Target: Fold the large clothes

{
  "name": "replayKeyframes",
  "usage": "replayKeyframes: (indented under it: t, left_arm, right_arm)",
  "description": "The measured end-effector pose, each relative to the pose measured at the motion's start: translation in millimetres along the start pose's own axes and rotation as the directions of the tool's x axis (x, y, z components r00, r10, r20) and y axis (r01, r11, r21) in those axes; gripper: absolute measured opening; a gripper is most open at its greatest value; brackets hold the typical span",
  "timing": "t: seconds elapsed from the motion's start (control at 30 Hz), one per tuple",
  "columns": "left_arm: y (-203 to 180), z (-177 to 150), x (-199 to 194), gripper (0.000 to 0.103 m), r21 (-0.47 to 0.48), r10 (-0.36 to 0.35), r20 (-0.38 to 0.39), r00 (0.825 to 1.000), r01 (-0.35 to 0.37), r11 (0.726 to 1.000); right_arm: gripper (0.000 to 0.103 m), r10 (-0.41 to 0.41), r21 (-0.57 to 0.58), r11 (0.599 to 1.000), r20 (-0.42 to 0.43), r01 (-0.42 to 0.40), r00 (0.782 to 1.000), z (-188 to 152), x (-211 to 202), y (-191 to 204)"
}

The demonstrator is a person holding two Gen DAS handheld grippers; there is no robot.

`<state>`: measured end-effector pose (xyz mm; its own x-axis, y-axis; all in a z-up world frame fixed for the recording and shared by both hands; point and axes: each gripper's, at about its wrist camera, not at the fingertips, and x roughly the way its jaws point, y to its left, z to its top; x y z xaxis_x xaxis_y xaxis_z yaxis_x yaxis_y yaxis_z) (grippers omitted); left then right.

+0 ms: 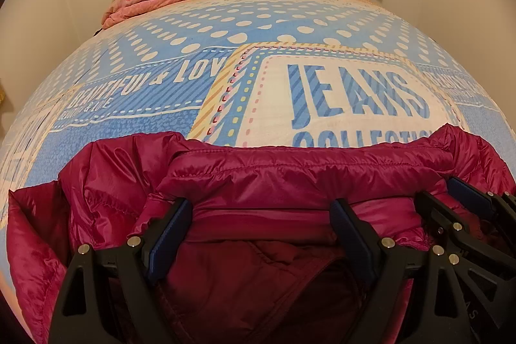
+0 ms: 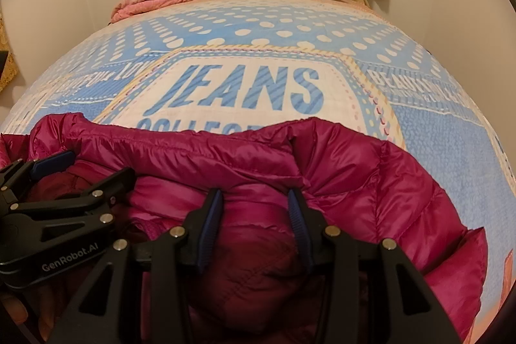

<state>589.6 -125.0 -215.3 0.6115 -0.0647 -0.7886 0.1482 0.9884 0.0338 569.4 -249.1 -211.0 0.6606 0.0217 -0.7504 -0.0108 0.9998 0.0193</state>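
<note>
A magenta puffer jacket [image 1: 290,170] is bunched at the near edge of the bed [image 1: 161,124]. The left gripper [image 1: 261,234] is held wide over its collar; the right gripper [image 2: 256,224] is narrowed around a padded fold, contact unclear

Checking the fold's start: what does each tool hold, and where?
Both tools sit at the magenta puffer jacket's near edge. Left tool stands wide open; whether the right tool pinches the fabric between its pads cannot be told.

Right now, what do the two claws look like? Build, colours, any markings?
Both match: the left claw and right claw have black plastic fingers with triangular cut-outs, silver round pins at the joints and blue ribbed pads. The left one's side reads "GenRobot.AI" in white. No cables or sleeves visible.
</note>
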Motion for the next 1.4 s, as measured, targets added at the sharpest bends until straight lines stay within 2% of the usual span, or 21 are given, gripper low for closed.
replayKeyframes:
  t: [0.43, 0.5, 0.57, 0.63, 0.67, 0.7, 0.8, 0.87, 1.03, 1.13, 1.27, 1.4]
  left_arm:
    - [-3, 2, 0, 0.089, 0.021, 0.022, -0.002, 1.000, -0.022, 1.000]
    - [-2, 5, -7, 0.089, 0.033, 0.027, -0.015, 1.000, -0.026, 0.999]
    - [0, 8, -31, 0.089, 0.036, 0.027, 0.005, 1.000, -0.027, 0.999]
    - [8, 5, -75, 0.089, 0.054, -0.001, 0.085, 0.996, -0.003, 0.999]
    - [13, 0, -97, 0.089, 0.070, 0.009, 0.120, 0.993, -0.017, 0.997]
    - [17, -7, -111, 0.089, 0.081, 0.018, 0.138, 0.990, -0.030, 0.996]
    - [39, -47, -158, 0.089, 0.104, 0.030, 0.157, 0.987, -0.047, 0.993]
    - [56, -85, -183, 0.089, 0.105, 0.046, 0.156, 0.987, -0.063, 0.992]
    - [92, -192, -224, 0.089, 0.106, 0.079, 0.095, 0.992, -0.089, 0.990]
    - [107, -242, -236, 0.089, 0.095, 0.111, 0.054, 0.992, -0.116, 0.989]
    - [124, -286, -255, 0.089, 0.055, 0.133, 0.048, 0.990, -0.135, 0.989]
    - [128, -315, -265, 0.089, 0.036, 0.118, 0.033, 0.993, -0.119, 0.992]
  right_arm:
    - [0.046, -0.006, -0.007, 1.000, -0.003, 0.006, 1.000, 0, 0, 1]
    - [0.046, -0.019, -0.032, 0.999, -0.017, 0.019, 1.000, 2, 1, 3]
    - [0.048, -0.008, -0.058, 0.998, -0.032, 0.006, 0.999, 6, -6, 1]
    - [0.057, 0.006, -0.039, 0.999, -0.012, -0.007, 1.000, 6, -26, -9]
    - [0.070, 0.002, -0.024, 1.000, 0.014, -0.002, 1.000, 3, -41, -16]
    - [0.075, 0.001, -0.015, 1.000, 0.032, 0.000, 0.999, 0, -53, -21]
    - [0.075, -0.019, 0.008, 1.000, 0.049, 0.019, 0.999, -24, -98, -47]
    - [0.075, -0.012, 0.018, 1.000, 0.030, 0.012, 0.999, -47, -119, -62]
    - [0.075, 0.037, 0.053, 0.998, -0.018, -0.036, 0.999, -133, -179, -102]
    - [0.075, 0.052, 0.100, 0.994, -0.048, -0.047, 0.998, -186, -207, -117]
    - [0.075, 0.058, 0.154, 0.987, -0.055, -0.049, 0.997, -243, -239, -116]
    - [0.075, 0.039, 0.171, 0.985, -0.034, -0.033, 0.999, -271, -262, -108]
